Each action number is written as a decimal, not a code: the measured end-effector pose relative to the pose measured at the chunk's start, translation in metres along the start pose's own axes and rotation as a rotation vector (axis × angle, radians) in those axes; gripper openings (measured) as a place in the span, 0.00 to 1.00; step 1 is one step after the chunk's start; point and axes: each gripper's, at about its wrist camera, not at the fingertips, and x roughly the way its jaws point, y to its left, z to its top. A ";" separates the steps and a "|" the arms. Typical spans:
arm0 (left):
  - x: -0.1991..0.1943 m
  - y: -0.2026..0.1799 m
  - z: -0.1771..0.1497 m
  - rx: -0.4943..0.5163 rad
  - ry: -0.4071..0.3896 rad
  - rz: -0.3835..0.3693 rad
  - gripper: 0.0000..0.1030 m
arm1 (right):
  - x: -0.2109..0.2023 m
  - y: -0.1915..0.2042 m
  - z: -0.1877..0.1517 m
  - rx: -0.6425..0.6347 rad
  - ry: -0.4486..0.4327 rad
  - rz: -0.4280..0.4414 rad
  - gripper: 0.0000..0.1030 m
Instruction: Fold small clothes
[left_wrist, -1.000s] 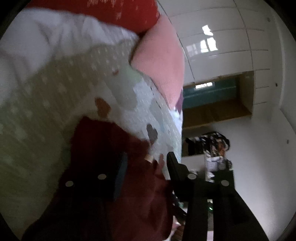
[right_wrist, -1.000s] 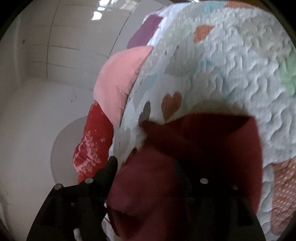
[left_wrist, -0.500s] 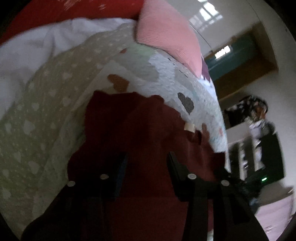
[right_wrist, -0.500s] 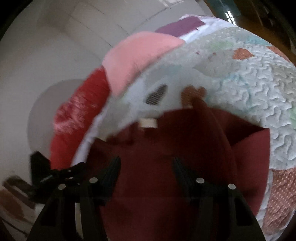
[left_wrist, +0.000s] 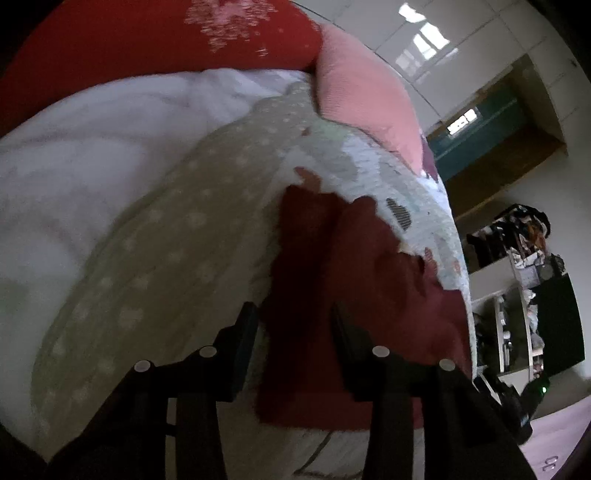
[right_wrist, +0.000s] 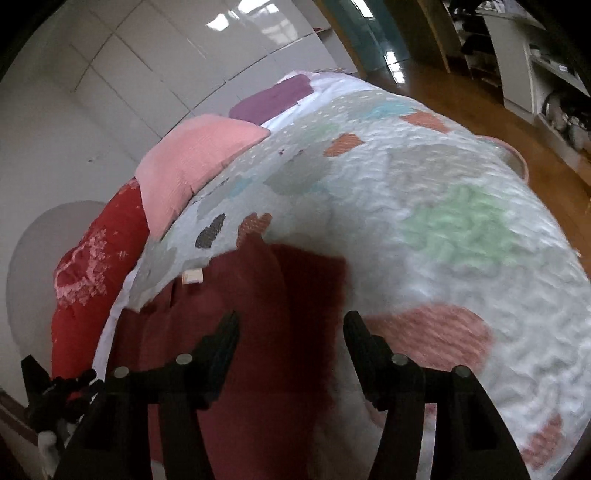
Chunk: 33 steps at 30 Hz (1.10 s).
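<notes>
Maroon garment (right_wrist: 258, 325) flat on quilt (right_wrist: 443, 206), partly folded. Left gripper (left_wrist: 293, 332) and right gripper (right_wrist: 290, 341) both spread wide, holding nothing. Best to pinch opposite edges evenly and fold across without dragging.

The dark red garment (left_wrist: 354, 295) is running under both grippers, its near edge hidden. At two o'clock the shelf clutter (left_wrist: 524, 251) is blurring beyond telling. The red pillow (left_wrist: 147, 48) is getting cut off at eleven o'clock.

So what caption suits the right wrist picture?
Open right gripper poised over a dark red garment on a heart-patterned quilt.
</notes>
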 end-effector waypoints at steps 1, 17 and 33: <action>-0.003 0.005 -0.009 -0.004 0.002 0.008 0.39 | -0.007 -0.002 -0.006 -0.005 0.000 -0.002 0.60; -0.051 -0.032 -0.115 0.152 -0.097 0.141 0.42 | -0.041 0.032 -0.113 -0.128 0.043 0.008 0.62; -0.065 -0.026 -0.133 0.203 -0.122 0.214 0.43 | -0.031 0.062 -0.164 -0.186 0.121 -0.036 0.64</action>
